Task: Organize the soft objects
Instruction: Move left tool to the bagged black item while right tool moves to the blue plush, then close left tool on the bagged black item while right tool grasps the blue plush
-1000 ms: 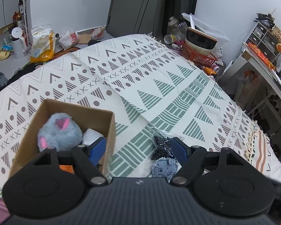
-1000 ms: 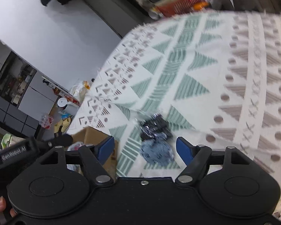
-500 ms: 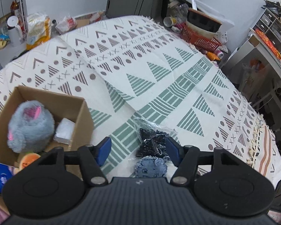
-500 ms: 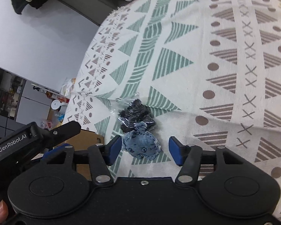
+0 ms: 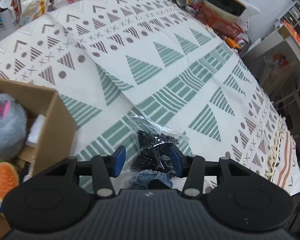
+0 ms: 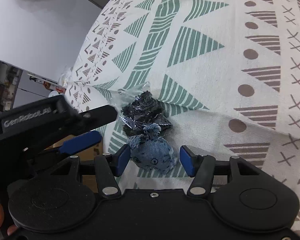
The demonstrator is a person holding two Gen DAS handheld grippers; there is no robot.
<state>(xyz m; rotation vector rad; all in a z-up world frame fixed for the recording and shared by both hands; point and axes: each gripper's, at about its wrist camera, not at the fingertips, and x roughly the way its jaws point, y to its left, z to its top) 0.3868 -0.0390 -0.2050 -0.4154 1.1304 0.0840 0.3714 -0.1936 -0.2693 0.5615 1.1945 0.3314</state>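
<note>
A white cloth (image 5: 170,64) printed with green and brown triangles, dots and crosses covers the tabletop, and most of it lies bare toward the far edge and the fringed right edge (image 5: 278,144). Beyond those edges the room is crowded: a red basket (image 5: 224,23) holding a dark bowl, shelves on the right, bags and a white kettle (image 5: 7,12) at the far left.

A cardboard box (image 5: 54,124) stands open at the near left of the cloth, its right wall close to the work area. Inside it sit a grey plush toy (image 5: 4,124) with pink ears and an orange, slice-shaped toy (image 5: 3,180).

Just right of the box lies a clear plastic bag of dark pieces (image 6: 146,114), and touching its near side is a small blue denim toy (image 6: 153,154).

The left hand-held gripper (image 5: 148,159) is released, its blue pads spread either side of the bag's near end. The right hand-held gripper (image 6: 154,161) is also released, its pads flanking the denim toy, the left one just beside it and the right one clear of it. The two tools sit close together, with open cloth to the right and ahead.
</note>
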